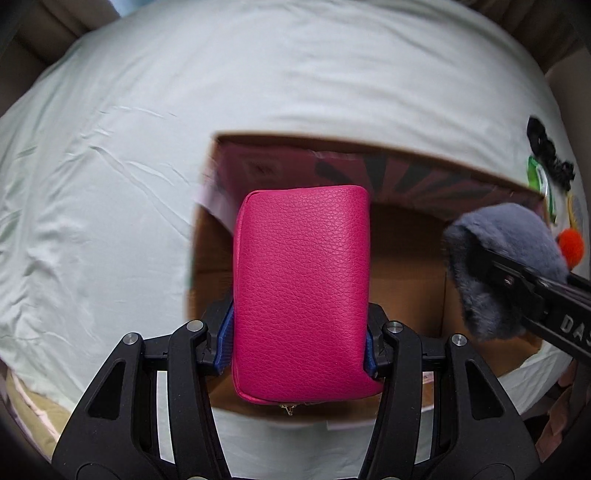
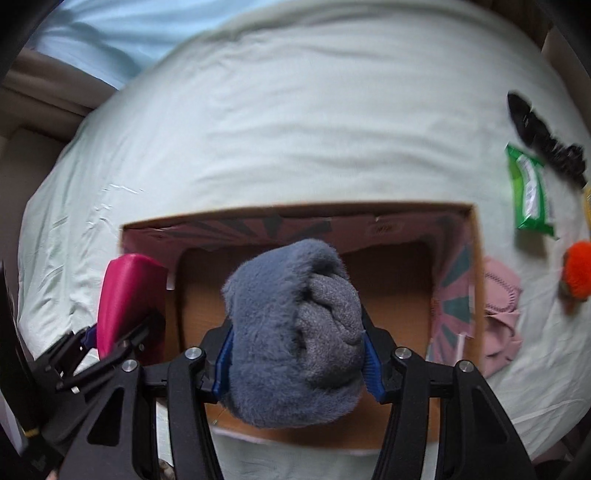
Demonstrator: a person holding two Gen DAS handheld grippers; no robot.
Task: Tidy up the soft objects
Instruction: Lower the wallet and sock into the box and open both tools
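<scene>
An open cardboard box (image 1: 406,266) (image 2: 391,295) sits on a pale green bedsheet (image 1: 129,166). My left gripper (image 1: 300,336) is shut on a magenta leather pouch (image 1: 303,291) and holds it above the box's left part; the pouch also shows in the right wrist view (image 2: 125,295). My right gripper (image 2: 295,358) is shut on a grey-blue furry soft item (image 2: 291,332), held above the box's middle; it also shows in the left wrist view (image 1: 498,258).
On the sheet right of the box lie a pink cloth (image 2: 498,314), a green wipes pack (image 2: 530,188), an orange pompom (image 2: 578,273) and a black scrunchie (image 2: 546,140). A pale blue pillow (image 2: 110,33) lies at the far left.
</scene>
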